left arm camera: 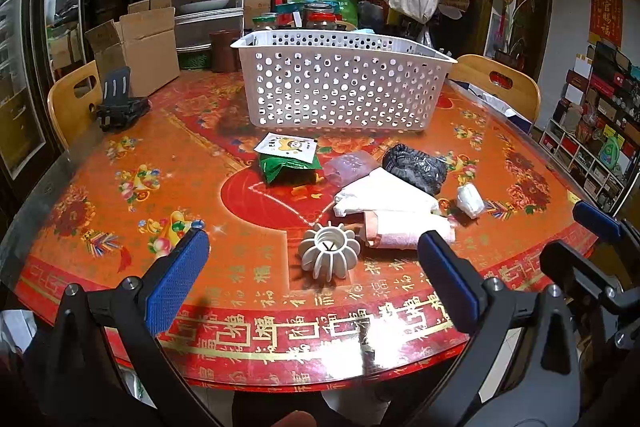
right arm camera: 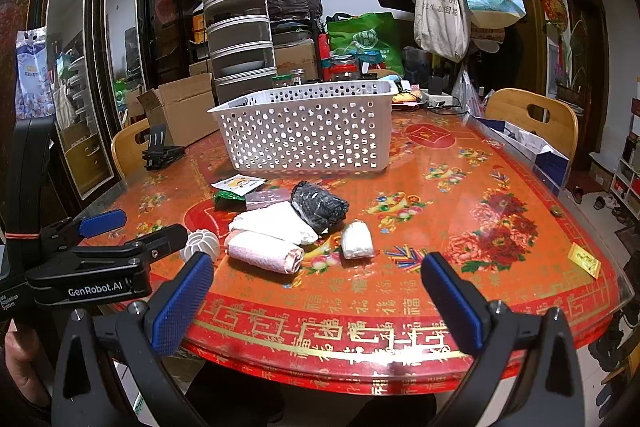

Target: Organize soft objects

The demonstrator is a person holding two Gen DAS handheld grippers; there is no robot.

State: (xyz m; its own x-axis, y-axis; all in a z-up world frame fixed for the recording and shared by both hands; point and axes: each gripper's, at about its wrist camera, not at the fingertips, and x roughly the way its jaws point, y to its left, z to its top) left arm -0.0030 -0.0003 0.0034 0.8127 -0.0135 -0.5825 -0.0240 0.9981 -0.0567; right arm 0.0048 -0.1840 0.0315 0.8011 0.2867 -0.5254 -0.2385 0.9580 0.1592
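Basket [left arm camera: 344,83] sat on table [left arm camera: 120,211], upper centre of frame. Snack packets [left arm camera: 288,159] lay just before it. Rolled towels [left arm camera: 388,211] lay lower right of the packets, ribbed ball [left arm camera: 330,251] left of them, dark bundle [left arm camera: 416,165] behind, small wrapped bundle [left arm camera: 471,200] right. Cardboard box [left arm camera: 136,47] stood upper left.

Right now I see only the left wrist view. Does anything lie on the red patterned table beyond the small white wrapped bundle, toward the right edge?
Observer: Yes. A flat yellow card lies near the right edge of the red patterned table, apart from the small white wrapped bundle.
Operator: Is the right gripper holding something?
Observer: No. It is open, with nothing between its fingers.
Operator: And behind the white perforated plastic basket?
Observer: There, small yellow and pink items lie by its far right corner; I cannot tell what they are.
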